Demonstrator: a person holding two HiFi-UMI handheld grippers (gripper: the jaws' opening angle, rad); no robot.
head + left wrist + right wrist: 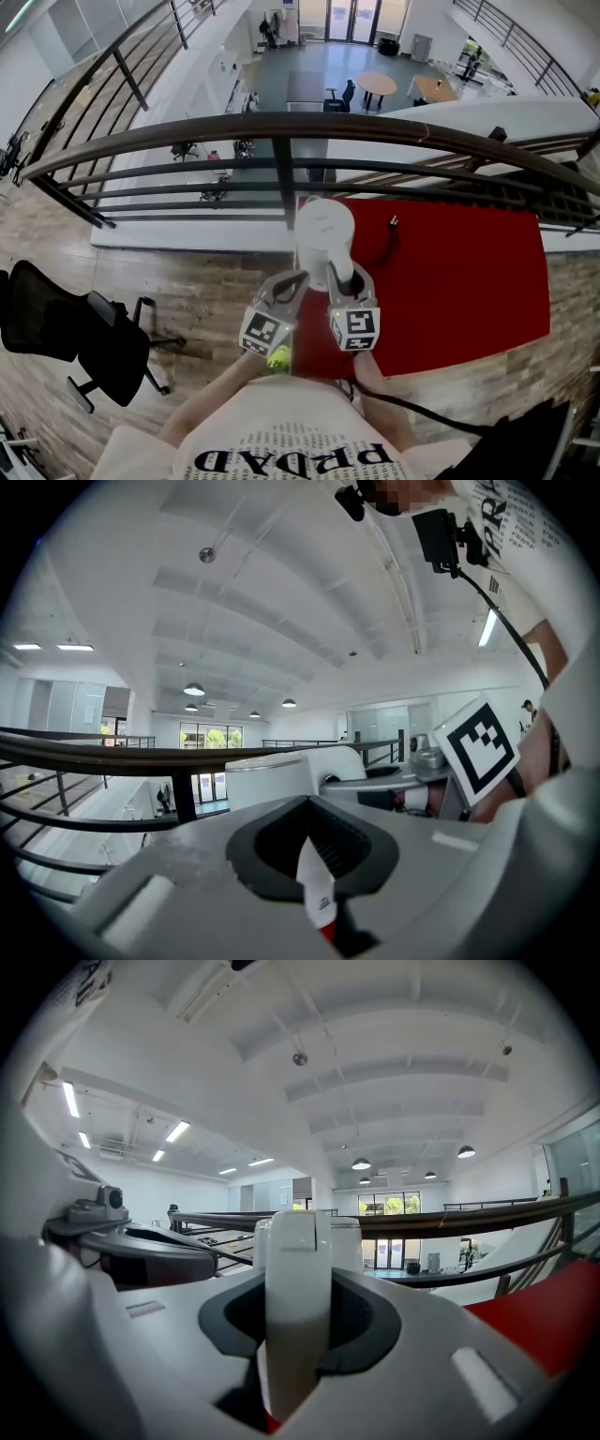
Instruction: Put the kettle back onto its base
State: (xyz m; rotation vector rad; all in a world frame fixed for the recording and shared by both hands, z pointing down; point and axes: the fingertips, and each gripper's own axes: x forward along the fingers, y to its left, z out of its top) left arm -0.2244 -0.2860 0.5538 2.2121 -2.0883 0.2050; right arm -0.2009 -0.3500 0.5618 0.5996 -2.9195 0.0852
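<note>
At head-view centre, the kettle [323, 230] is gripped by its handle [297, 1288] in the right tool [339, 274]; the left tool [298, 277] is closed, empty. The kettle is judged stiff, perhaps water-heavy, best held there.

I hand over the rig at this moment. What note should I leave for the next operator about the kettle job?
Right gripper: shut on the handle of the kettle.
Left gripper: jaw tips together, nothing clearly held, close beside the right one.
Kettle: upright at the left edge of the red table.
Base: not recognisable in any view, so I cannot tell whether the kettle already sits on it.
Left to do: find the base, confirm the kettle is seated, then release the handle.
</note>
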